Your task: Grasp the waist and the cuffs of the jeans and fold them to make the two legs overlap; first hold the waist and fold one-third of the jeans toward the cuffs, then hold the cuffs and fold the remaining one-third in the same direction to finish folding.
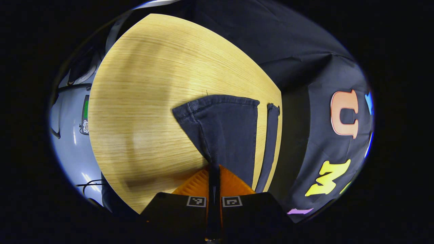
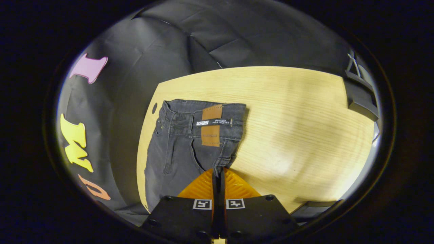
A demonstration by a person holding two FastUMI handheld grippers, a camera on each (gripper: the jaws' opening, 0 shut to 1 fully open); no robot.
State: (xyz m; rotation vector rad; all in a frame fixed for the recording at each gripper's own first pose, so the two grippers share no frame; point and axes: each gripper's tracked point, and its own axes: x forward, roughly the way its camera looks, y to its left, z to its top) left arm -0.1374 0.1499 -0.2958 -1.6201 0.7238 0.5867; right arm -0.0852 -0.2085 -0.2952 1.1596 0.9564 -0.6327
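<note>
Dark jeans lie on a light wooden table. In the left gripper view the cuff end of one leg is lifted, and my left gripper is shut on its edge. The other leg lies flat beside it near the table's right edge. In the right gripper view the waist with a brown leather patch is raised, and my right gripper is shut on the waistband's corner. The middle of the jeans is hidden below both grippers.
The table has wide bare wood to the right of the waist. The black booth wall hangs close behind the jeans' side of the table. A dark bracket stands at the far right corner. Grey floor with cables lies beyond the table's left edge.
</note>
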